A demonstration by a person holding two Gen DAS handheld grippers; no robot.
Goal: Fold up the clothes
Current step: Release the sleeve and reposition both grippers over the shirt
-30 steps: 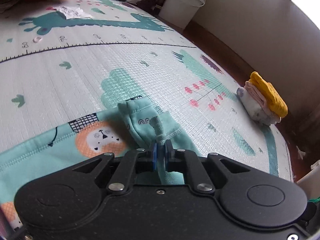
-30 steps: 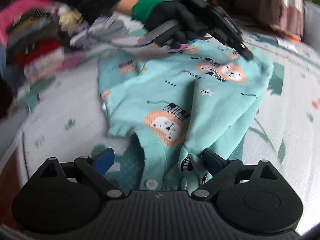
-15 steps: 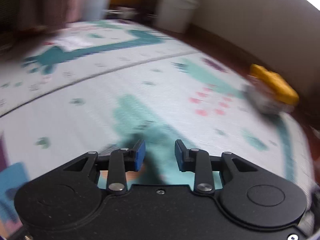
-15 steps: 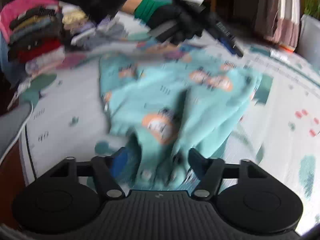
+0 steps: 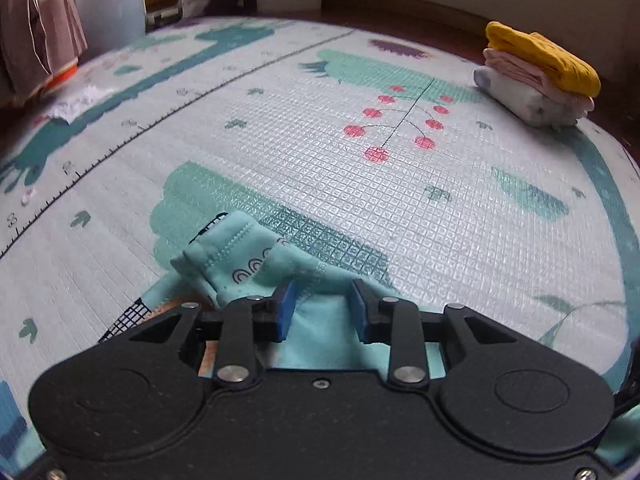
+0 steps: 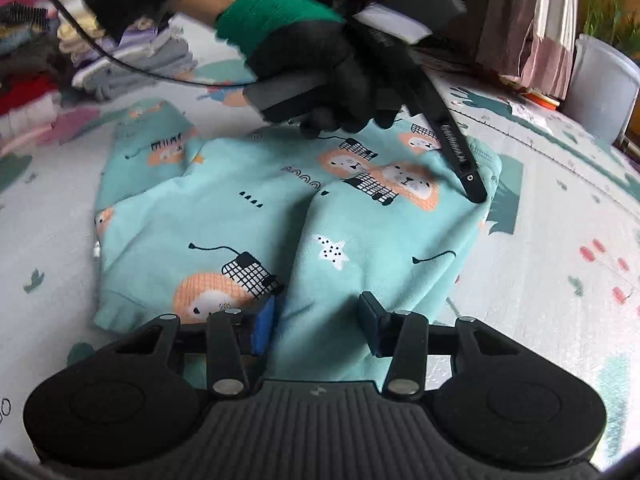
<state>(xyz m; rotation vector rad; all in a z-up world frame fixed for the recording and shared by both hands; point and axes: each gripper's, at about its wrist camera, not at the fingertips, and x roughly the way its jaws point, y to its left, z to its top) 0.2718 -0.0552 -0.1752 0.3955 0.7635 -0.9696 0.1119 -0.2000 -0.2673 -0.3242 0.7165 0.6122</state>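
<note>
Garment (image 6: 360, 236) of teal cloth printed with lions lies partly folded on the play mat (image 5: 320, 160), one flap already laid across its body. At the left, the left claw (image 5: 322, 308) stands with its blue pads apart over a rumpled hem of the cloth, its jaws having just opened; fabric lies between them but is not pressed. Centre, the gloved left hand (image 6: 320, 76) holds that tool tip-down on the far corner of the garment. At the right, the right claw (image 6: 316, 320) has just been closing over the near edge; the cloth sits between its jaws, yet the pads do not visibly pinch it. The step in hand appears to be re-gripping between folds. The next move probably calls for both claws to seize neighbouring edges and carry them over evenly. A stack of folded clothes (image 5: 536, 80) waits well apart at the mat's far right.
</note>
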